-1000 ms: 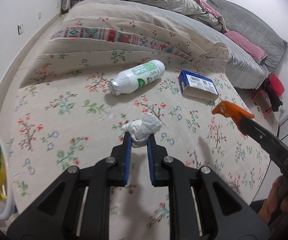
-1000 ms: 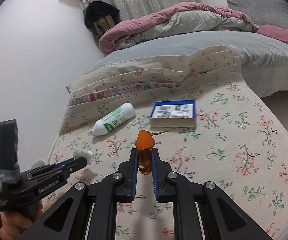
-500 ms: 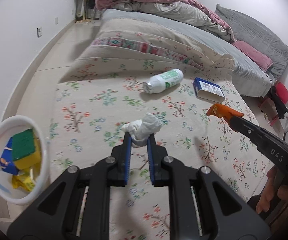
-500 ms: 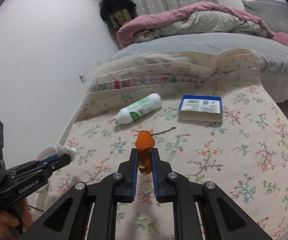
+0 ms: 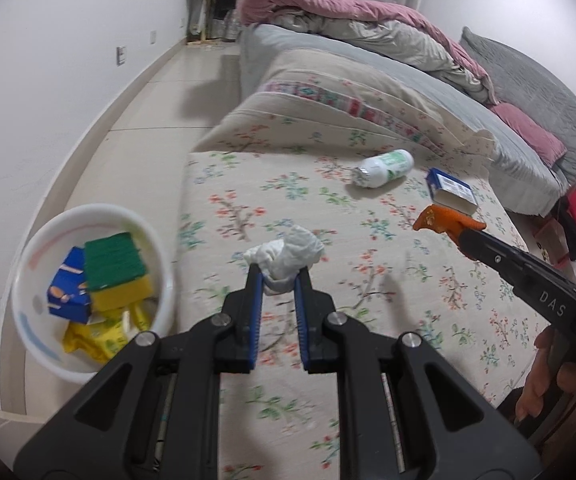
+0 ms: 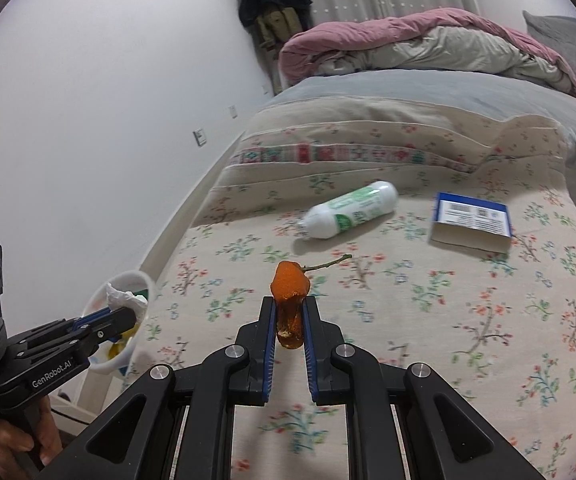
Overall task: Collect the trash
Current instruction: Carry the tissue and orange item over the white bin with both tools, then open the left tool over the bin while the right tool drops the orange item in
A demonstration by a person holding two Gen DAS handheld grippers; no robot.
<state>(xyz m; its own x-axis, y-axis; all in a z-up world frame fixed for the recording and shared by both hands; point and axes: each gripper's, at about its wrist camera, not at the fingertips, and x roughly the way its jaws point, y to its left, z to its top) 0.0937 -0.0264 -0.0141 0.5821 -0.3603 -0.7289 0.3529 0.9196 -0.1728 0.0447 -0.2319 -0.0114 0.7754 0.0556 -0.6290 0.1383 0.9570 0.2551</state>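
Bin (image 5: 160,258) beside bed holds sponge, wrappers; left hand-held gripper (image 5: 279,276) pinches tissue (image 5: 288,254), right hand-held gripper (image 6: 289,312) pinches orange peel (image 6: 289,284); bottle (image 6: 349,210), box (image 6: 471,222) remain beyond.

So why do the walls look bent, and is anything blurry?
Both views: fisheye lenses curve the white wall and darken the corners. Left wrist view: floral bedspread slightly smeared, crumpled white tissue sharp. Right wrist view: orange peel crisp, bedspread soft near the bottom.

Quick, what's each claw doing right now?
Left claw: shut on the crumpled tissue.
Right claw: shut on the orange peel.
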